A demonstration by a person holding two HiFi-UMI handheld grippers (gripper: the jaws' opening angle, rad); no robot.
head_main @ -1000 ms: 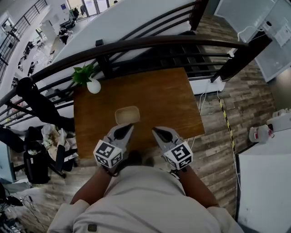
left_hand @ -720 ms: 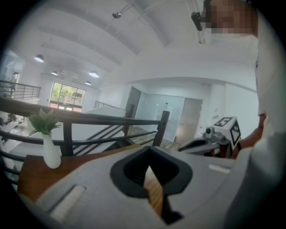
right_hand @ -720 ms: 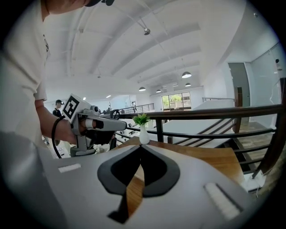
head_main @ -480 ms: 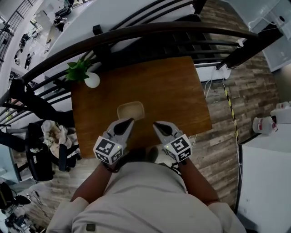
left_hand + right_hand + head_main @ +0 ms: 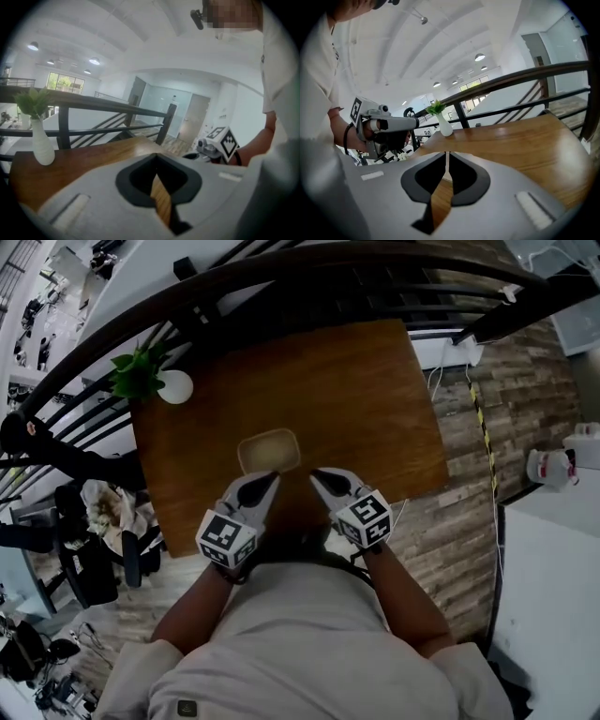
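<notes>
The left gripper (image 5: pixel 270 479) and right gripper (image 5: pixel 317 475) hold their jaws closed on nothing. Both hover beside a beige, rounded-rectangular shallow tray (image 5: pixel 269 450) on the smooth brown wooden table (image 5: pixel 366 399).

Setting: a wooden table (image 5: pixel 356 399) stood against a dark curved railing (image 5: pixel 309 268) on a plank floor (image 5: pixel 469 512) crossed by a yellow-and-black strip (image 5: pixel 485 442). A white vase of green sprigs (image 5: pixel 175 386) occupied the table's far left corner. A white counter (image 5: pixel 553 596) lay to the right and a dark chair (image 5: pixel 89 559) to the left. Round ceiling lamps (image 5: pixel 479 57) lit the white ceiling, and a distant window (image 5: pixel 64 82) admitted daylight.
</notes>
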